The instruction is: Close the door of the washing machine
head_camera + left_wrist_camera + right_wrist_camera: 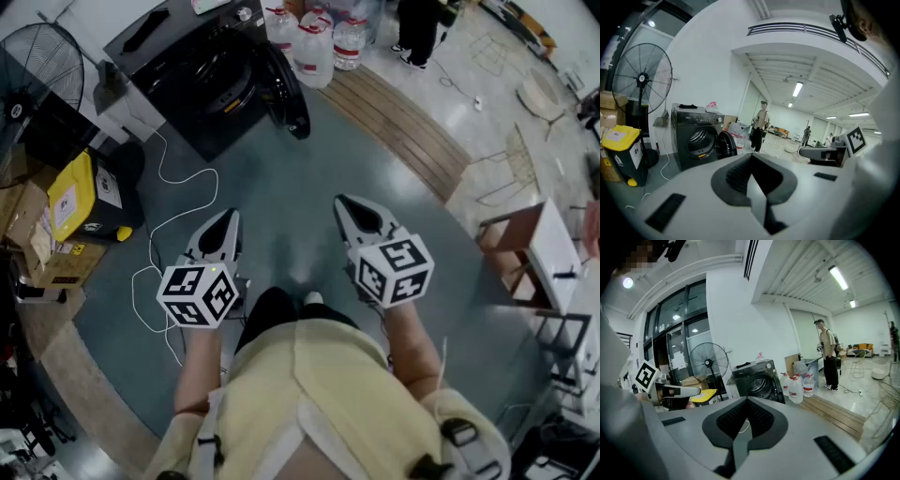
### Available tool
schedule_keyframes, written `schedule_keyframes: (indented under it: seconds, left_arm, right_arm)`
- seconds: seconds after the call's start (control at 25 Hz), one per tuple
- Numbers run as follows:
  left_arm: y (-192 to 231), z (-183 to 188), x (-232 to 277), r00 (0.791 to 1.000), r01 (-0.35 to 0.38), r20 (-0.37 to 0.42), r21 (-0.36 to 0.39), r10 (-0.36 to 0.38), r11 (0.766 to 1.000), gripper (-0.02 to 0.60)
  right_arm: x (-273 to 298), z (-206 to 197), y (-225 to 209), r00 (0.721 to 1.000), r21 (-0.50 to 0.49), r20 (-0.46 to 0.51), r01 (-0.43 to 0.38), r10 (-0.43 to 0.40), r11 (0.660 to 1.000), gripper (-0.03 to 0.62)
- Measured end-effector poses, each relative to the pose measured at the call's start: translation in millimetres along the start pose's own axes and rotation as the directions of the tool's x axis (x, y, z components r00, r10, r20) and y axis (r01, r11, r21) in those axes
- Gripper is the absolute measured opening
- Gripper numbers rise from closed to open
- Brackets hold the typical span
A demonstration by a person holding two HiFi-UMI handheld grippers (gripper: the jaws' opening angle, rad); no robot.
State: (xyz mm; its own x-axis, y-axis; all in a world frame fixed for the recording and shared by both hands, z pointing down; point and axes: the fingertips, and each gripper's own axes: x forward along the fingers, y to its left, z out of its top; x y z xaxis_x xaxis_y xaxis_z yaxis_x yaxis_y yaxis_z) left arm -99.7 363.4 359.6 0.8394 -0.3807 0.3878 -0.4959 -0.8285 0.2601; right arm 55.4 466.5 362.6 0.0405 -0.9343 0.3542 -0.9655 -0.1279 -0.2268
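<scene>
A dark front-loading washing machine (192, 70) stands at the far left of the floor, and its round door (286, 89) hangs open to the right of the drum. Both grippers are held well short of it, above the grey floor in front of the person. My left gripper (225, 223) is shut and empty, and so is my right gripper (352, 208). The left gripper view shows the machine (696, 138) and its open door (725, 144) beyond the shut left gripper (752, 157). Beyond the right gripper (747, 401) in its own view are the machine (757, 380) and its door (779, 387).
A white cable (178, 217) trails over the floor from the machine towards me. A standing fan (42, 70), a yellow box (80, 197) and cardboard boxes are at the left. Water jugs (314, 47) and a wooden strip (403, 122) lie right of the machine. A person (417, 33) stands far off.
</scene>
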Motion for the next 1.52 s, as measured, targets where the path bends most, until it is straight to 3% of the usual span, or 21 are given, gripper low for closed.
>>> schedule_keyframes:
  seconds: [0.36,0.92,1.08,1.32,1.52]
  left_arm:
    - [34.0,-7.3,-2.3,0.998,-0.065,-0.007,-0.006,0.065,0.998,0.003]
    - [123.9,29.1,24.5,0.997,-0.076,0.012,0.003,0.076,0.997,0.003]
    - [144.2,38.5,37.9,0.999,-0.052,0.006,0.024,0.052,0.998,0.003]
    - [185.9,49.4,56.0,0.999,-0.041,0.006,0.03,0.041,0.999,0.003]
    - [216.9,55.0,72.3,0.999,-0.036,0.0,0.062,0.036,0.997,0.005]
  right_arm:
    - [27.4,-9.9,5.9,0.999,0.006,-0.042,-0.021,0.021,1.0,0.005]
    - [120.1,5.4,28.6,0.997,-0.015,-0.07,0.009,-0.01,1.0,0.008]
    - [150.9,11.5,37.8,0.996,-0.018,-0.088,-0.022,0.02,1.0,0.1]
    - [200.1,18.8,42.5,0.994,-0.021,-0.113,-0.007,0.005,1.0,0.123]
    - [236.9,20.8,34.1,0.991,-0.006,-0.12,0.053,-0.053,0.999,0.129]
